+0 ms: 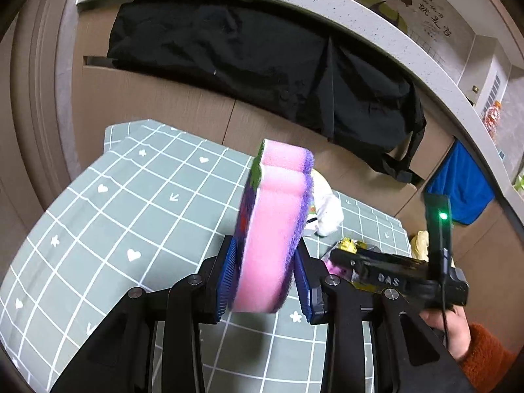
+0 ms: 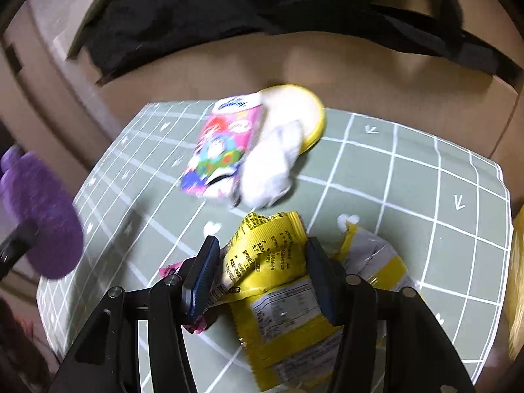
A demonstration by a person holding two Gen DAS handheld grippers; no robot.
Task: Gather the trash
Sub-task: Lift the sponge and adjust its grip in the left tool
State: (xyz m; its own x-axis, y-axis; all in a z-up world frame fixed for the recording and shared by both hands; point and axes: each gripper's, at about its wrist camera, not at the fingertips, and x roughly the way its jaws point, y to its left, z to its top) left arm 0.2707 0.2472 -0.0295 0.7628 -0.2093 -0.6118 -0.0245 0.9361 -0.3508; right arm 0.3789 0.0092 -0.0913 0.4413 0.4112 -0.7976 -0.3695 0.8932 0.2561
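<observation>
Left wrist view: left gripper point(image 1: 267, 278) clamped on pink sponge point(image 1: 273, 226) w/ purple scrub face, held on edge, long axis running up and away from the jaws, above the green grid tablecloth point(image 1: 131, 203). Beyond sponge, white crumpled tissue point(image 1: 329, 211) on cloth; farther right, right gripper point(image 1: 340, 257) seen side-on, pointing left over the wrappers, hand point(image 1: 453, 330) in orange sleeve behind it. "DAS" or similar stamped on that gripper's body; wall poster writing at top right too blurred to read. Black bag point(image 1: 262, 62) hangs behind table. Right wrist view: right gripper point(image 2: 260, 271) wide, blue pads astride yellow snack wrapper point(image 2: 275, 291) but not seen pressing it; wrapper lies flat on cloth directly under and between the jaws, long axis roughly along the pointing line, so a straight drop and squeeze looks enough. Right hand clearly the nearer one; left is busy w/ sponge. Wrapper's black print and white nutrition panel unreadable. Second yellow-grey wrapper point(image 2: 376, 262) just right, touching. Farther ahead, pink cartoon packet point(image 2: 219, 150), blue script logo illegible, beside tissue and yellow-rimmed lid point(image 2: 314, 111).
</observation>
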